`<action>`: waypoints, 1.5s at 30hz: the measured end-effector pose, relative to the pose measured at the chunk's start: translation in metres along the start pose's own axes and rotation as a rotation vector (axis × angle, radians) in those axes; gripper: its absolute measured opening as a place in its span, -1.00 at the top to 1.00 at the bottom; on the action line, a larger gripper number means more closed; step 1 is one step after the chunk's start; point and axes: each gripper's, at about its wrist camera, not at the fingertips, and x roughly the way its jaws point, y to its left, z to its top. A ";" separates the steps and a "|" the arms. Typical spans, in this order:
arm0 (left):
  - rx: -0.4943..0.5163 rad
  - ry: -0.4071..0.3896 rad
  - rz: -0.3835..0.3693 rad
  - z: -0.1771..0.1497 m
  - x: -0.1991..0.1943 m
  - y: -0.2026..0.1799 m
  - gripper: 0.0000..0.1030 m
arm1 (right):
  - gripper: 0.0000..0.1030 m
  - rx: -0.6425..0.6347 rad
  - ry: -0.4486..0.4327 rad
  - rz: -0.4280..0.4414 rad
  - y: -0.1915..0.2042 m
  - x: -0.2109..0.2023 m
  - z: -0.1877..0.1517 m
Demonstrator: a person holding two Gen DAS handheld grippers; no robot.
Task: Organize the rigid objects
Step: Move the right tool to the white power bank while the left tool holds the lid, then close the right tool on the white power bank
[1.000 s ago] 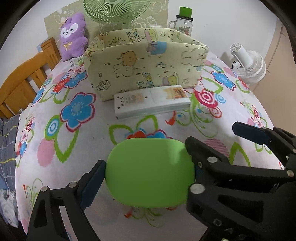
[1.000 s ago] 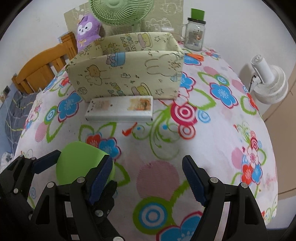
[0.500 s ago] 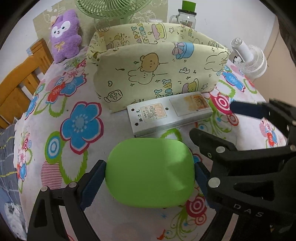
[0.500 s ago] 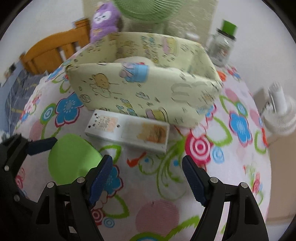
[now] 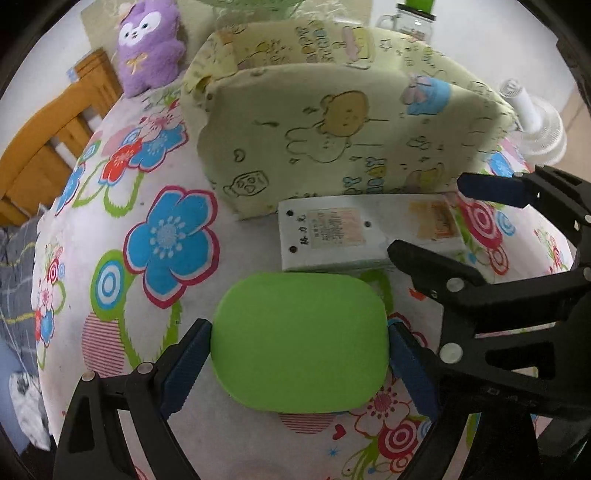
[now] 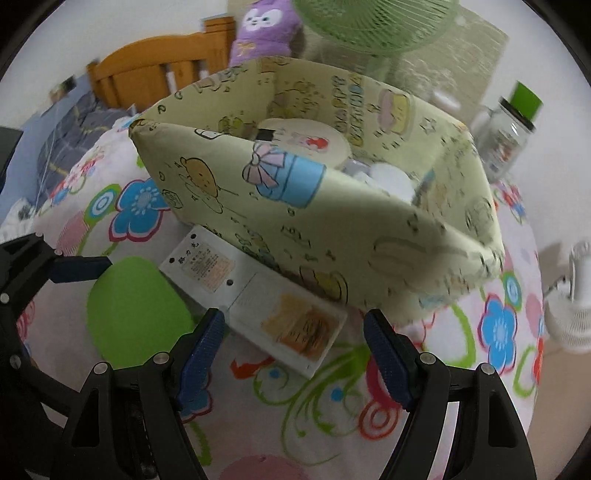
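Centrally, a green rounded case (image 5: pixel 299 343), smooth, matte and seemingly hard-shelled, clamped across its two short ends by the left gripper (image 5: pixel 299 345), blue pads pressed flat against both sides, held just above the flowered tablecloth (image 5: pixel 110 258). Probably light and stiff, perhaps a little slippery; best kept pinched across the middle, as now. Just beyond it, nearly touching, a white rectangular device (image 5: pixel 365 236), label side up, lying flat against the foot of the fabric storage box (image 5: pixel 332 129). Likely rigid and fairly light too, flat and low, so best taken across its narrow width. Poised over its near end, the right gripper (image 6: pixel 293 347), jaws spread wide and holding nothing. Behind, the soft pale-yellow box with cartoon animal print, open at the top, walls slightly sagging. Inside, seen from the right wrist, a round pale disc-shaped item (image 6: pixel 303 142) and other whitish things, too blurred to name. Further back, a purple plush toy (image 5: pixel 147 44), a green fan (image 6: pixel 373 26) and a glass jar with a green lid (image 6: pixel 511 136).
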 end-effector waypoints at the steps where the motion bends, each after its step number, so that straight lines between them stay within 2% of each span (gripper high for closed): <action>1: -0.009 0.003 0.012 0.001 0.001 0.002 -0.85 | -0.55 -0.027 -0.005 0.006 0.000 0.001 0.002; 7: -0.048 0.018 0.068 0.006 0.007 0.015 -0.85 | -0.57 -0.036 -0.001 0.072 -0.007 0.008 0.008; 15: -0.007 0.008 0.105 0.007 0.008 0.016 -0.85 | -0.56 -0.043 0.033 0.167 0.003 0.021 0.017; 19: 0.004 0.015 0.091 0.009 0.008 0.022 -0.85 | -0.55 -0.037 0.044 0.182 0.005 0.027 0.019; 24: 0.058 0.006 0.093 0.005 0.007 0.021 -0.85 | -0.35 -0.122 0.033 0.143 0.020 0.024 0.016; 30: 0.079 0.026 0.031 0.002 0.009 0.018 -0.85 | -0.08 -0.200 0.071 0.123 0.034 0.018 0.015; 37: 0.107 0.026 -0.008 0.002 0.008 0.013 -0.85 | 0.04 -0.165 0.126 0.141 0.028 0.011 0.010; 45: 0.174 0.030 -0.049 -0.012 -0.001 -0.007 -0.85 | 0.06 0.013 0.205 0.155 0.025 0.002 -0.009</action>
